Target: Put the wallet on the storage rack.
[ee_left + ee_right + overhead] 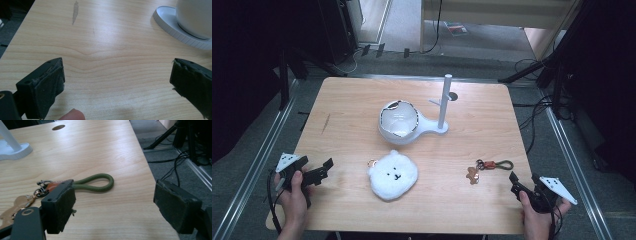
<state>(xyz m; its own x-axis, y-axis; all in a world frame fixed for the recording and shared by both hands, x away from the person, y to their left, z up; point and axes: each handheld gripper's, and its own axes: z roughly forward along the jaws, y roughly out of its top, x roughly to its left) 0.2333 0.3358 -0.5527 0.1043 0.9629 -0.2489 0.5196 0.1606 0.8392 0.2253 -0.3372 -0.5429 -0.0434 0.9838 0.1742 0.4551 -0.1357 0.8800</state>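
A white plush bear-face pouch (393,175) lies at the table's front middle. To its right lies a keychain (492,166) with a green cord loop (96,182) and a small brown charm (471,174). A white bowl (398,122) sits on a white stand (443,102) with an upright post near the table's centre. My left gripper (323,170) rests at the front left, open and holding nothing; its jaws point over bare wood (107,70). At the front right, my right gripper (521,184) is open, the cord loop lying just ahead of its jaws.
The wooden table (352,105) has a dark scuff (75,11) on its left half and a round hole (58,127) near the back. Its right edge drops to a grey floor with cables (175,167) and black tripod legs (532,70).
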